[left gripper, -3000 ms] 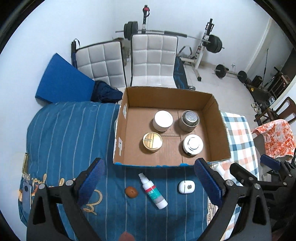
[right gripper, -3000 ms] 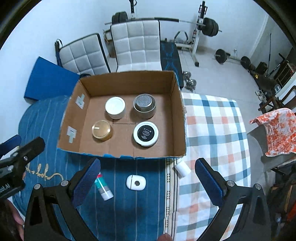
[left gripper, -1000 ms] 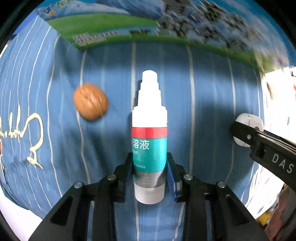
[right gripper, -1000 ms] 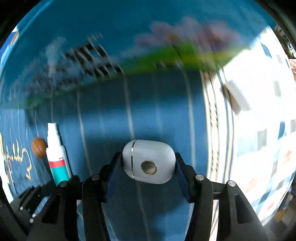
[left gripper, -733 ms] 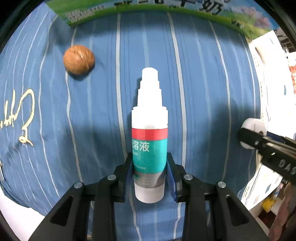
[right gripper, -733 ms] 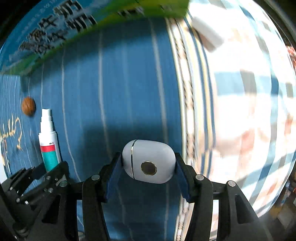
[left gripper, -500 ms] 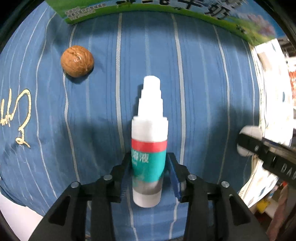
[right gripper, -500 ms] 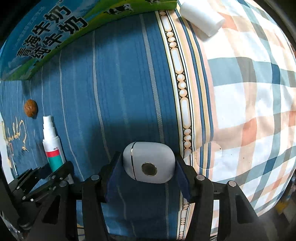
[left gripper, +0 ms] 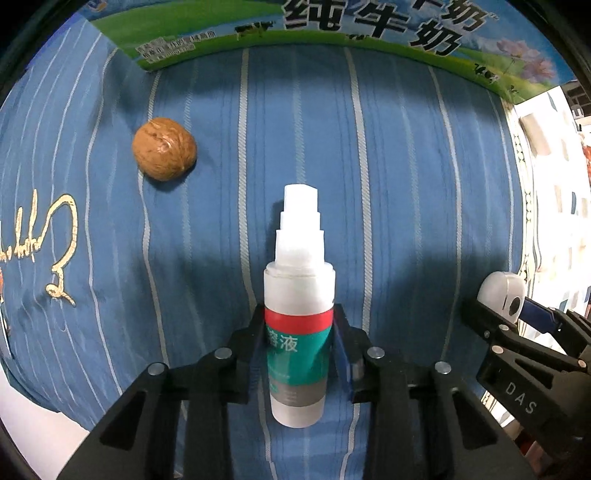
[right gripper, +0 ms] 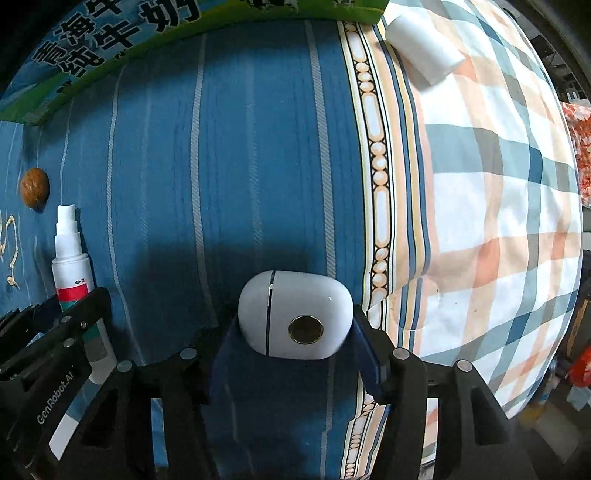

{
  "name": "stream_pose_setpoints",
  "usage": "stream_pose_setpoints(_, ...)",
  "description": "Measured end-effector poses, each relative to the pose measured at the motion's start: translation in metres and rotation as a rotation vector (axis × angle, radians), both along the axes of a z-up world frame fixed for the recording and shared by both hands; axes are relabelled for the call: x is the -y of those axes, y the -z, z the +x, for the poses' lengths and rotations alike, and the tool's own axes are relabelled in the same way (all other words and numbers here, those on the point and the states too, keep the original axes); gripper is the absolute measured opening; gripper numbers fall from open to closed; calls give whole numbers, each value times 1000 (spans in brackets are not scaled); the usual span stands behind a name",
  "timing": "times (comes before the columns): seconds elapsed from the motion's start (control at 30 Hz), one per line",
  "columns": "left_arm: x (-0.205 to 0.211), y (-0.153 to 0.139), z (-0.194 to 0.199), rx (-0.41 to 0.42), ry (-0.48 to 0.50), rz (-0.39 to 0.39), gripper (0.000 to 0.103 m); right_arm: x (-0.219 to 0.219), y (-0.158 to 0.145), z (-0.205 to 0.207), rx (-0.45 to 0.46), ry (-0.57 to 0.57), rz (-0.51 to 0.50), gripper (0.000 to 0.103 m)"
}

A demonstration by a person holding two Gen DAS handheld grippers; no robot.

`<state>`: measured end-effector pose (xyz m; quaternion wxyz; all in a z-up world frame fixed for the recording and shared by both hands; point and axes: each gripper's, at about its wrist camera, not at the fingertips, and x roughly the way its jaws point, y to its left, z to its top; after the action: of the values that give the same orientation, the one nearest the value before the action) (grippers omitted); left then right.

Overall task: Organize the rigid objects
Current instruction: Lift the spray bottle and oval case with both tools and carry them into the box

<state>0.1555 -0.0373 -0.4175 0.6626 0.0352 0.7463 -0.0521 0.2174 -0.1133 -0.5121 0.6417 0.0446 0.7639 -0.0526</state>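
Observation:
My left gripper [left gripper: 300, 332] is shut on a white spray bottle [left gripper: 298, 295] with a red and teal label, nozzle pointing away, just above the blue striped cloth. My right gripper [right gripper: 295, 332] is shut on a white earbud case [right gripper: 293, 319] with a round metal button. The case also shows at the right of the left wrist view [left gripper: 500, 295], and the bottle at the left of the right wrist view [right gripper: 72, 266]. A walnut [left gripper: 164, 148] lies on the cloth ahead and left of the bottle; it also shows in the right wrist view [right gripper: 34, 187].
The printed outer wall of the cardboard box [left gripper: 332, 29] runs along the top of both views. A small white cylinder [right gripper: 421, 48] lies on the plaid cloth [right gripper: 498, 184] near the box corner. The blue cloth [left gripper: 406, 166] has gold embroidery at the left.
Both grippers closed on their objects a second ago and have since lifted and pulled back a little; the box edge now sits farther up in both views.

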Motion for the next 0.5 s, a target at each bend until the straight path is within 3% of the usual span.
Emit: stream_pose_setpoints(0.5,-8,-73,11,118,36,-61,30,19,-69,-2,115,-24,69,59)
